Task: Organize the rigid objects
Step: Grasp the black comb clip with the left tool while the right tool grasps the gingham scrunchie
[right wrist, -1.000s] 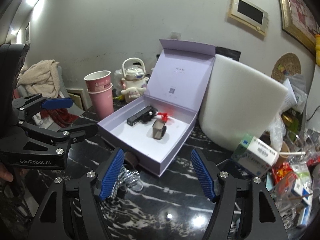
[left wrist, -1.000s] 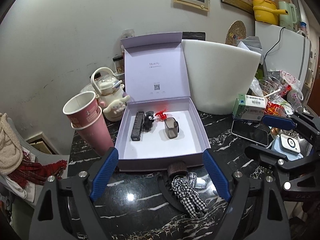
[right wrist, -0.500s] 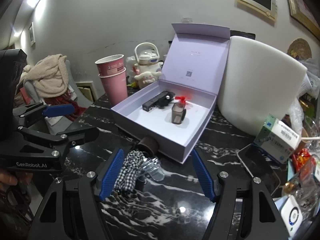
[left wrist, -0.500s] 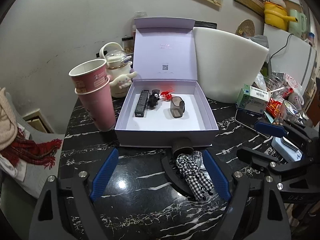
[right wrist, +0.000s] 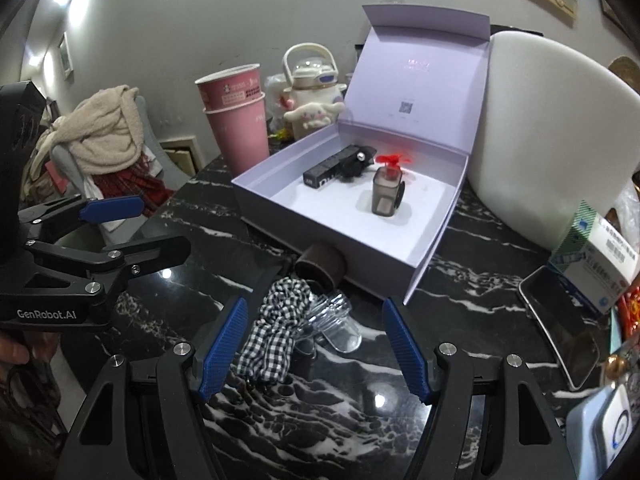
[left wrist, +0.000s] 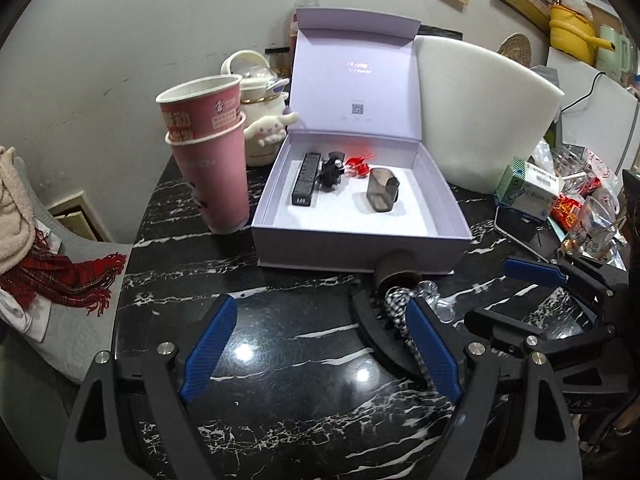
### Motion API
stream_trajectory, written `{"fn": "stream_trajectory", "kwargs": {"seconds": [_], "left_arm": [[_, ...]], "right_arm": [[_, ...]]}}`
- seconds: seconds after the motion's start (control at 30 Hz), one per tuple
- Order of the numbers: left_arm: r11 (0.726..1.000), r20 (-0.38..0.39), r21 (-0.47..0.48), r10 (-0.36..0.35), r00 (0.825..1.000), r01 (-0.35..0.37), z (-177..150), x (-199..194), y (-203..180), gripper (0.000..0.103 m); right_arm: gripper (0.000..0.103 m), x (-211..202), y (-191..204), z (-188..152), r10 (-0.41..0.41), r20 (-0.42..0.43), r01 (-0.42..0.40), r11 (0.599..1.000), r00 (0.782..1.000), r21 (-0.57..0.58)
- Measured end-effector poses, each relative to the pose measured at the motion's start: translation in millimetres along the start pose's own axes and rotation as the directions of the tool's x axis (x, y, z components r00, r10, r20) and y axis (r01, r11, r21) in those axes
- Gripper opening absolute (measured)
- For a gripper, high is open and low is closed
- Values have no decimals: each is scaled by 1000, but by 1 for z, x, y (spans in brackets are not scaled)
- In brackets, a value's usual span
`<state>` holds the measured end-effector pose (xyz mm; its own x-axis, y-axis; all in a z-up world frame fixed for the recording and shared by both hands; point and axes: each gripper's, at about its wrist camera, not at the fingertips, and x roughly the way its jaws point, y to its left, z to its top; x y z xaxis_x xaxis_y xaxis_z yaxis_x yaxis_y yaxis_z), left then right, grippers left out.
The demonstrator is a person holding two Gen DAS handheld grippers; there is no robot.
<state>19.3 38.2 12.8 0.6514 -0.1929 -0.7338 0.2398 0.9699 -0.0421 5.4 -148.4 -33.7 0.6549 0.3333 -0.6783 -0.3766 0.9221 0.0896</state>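
Both claws sit spread apart with nothing in them: left gripper (left wrist: 320,352), right gripper (right wrist: 316,348). The black-and-white checkered cloth bundle (right wrist: 276,328), clear plastic bit (right wrist: 340,326) and brown cylinder (right wrist: 322,264) lie just in front of the open lilac cardboard box (right wrist: 340,236) on the black marble table (left wrist: 280,400).

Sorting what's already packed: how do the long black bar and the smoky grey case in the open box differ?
The black bar lies flat, long and slim, by the left wall of the lilac box; the grey case stands upright, short and stubby, nearer the middle. The bar is opaque black; the case is translucent grey. Both rest on the box's white floor, apart from each other.
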Motion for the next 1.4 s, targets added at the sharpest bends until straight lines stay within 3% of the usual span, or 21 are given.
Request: {"fn": "stream_trajectory", "kwargs": {"seconds": [0.37,0.43,0.6,0.73,0.83,1.13,1.4], "left_arm": [[996,-84,-83,-13,996,6,-22,25,20,87],[996,-95,-94,-24,995,15,-26,29,22,87],[992,-103,-116,-60,993,48,-31,33,21,87],[990,-119,-115,-93,989,79,-33,38,16,87],[990,-117,-105,-103,988,90,-33,38,10,87],[986,-131,-80,-154,979,144,-30,47,-9,87],[986,-149,-53,-165,975,158,-27,63,-33,87]], "right_arm": [[69,37,12,-8,49,-86,-49,999,995,-1],[58,44,12,-10,60,-112,-60,998,992,3],[48,53,8,-13,111,-152,-107,994,982,39],[30,54,8,-13,158,-158,-152,987,975,48],[23,49,10,-14,154,-150,-152,988,977,25],[22,22,-16,-29,149,-113,-139,986,982,94],[22,6,-38,-46,94,-107,-80,989,990,125]]}}
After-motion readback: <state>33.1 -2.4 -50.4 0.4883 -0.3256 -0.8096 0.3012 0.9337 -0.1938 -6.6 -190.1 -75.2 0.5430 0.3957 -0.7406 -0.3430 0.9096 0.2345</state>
